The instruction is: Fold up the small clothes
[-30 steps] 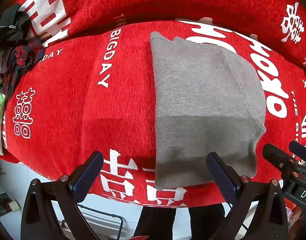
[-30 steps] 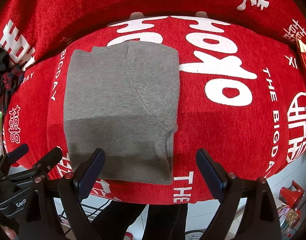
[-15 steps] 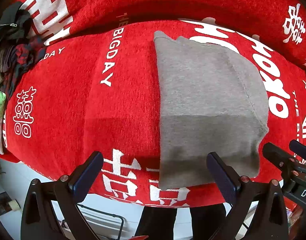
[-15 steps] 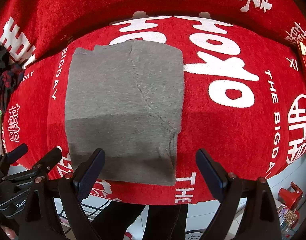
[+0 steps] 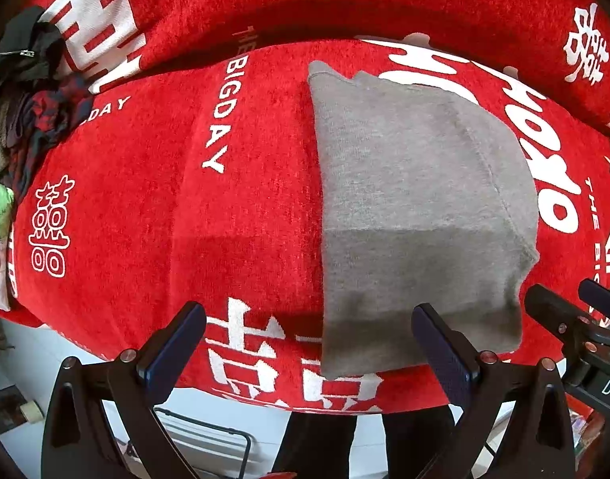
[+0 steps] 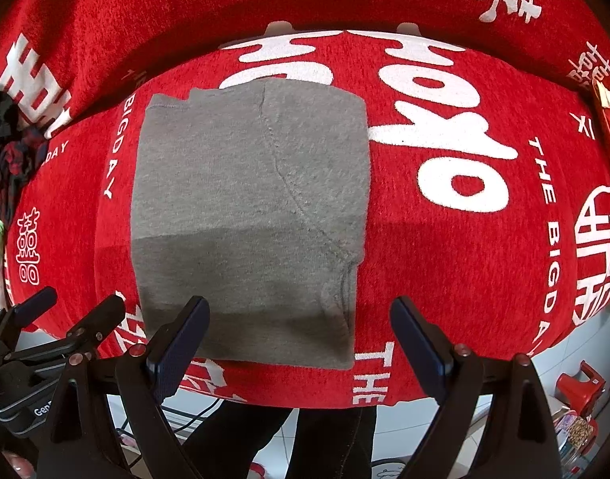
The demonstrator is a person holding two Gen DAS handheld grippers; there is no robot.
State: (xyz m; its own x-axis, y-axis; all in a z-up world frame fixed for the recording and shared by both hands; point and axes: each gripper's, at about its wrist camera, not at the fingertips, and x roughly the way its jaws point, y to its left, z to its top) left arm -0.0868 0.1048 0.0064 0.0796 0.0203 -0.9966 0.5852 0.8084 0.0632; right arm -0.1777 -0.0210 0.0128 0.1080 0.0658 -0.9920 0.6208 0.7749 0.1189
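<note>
A grey knit garment (image 5: pixel 416 207) lies folded into a rough rectangle on the red cloth-covered table (image 5: pixel 145 199); it also shows in the right wrist view (image 6: pixel 245 207), its near edge over the table's front edge. My left gripper (image 5: pixel 308 339) is open and empty, above the garment's near left corner. My right gripper (image 6: pixel 301 335) is open and empty, above the garment's near right corner. Neither touches the cloth.
A pile of dark and plaid clothes (image 5: pixel 29 95) lies at the far left of the table. The right gripper (image 5: pixel 576 319) shows at the left view's right edge. A red stool (image 6: pixel 580 383) and floor clutter lie below the table's front right.
Both grippers have shifted slightly; the garment sits a little further right in both views. The garment itself has not moved.
</note>
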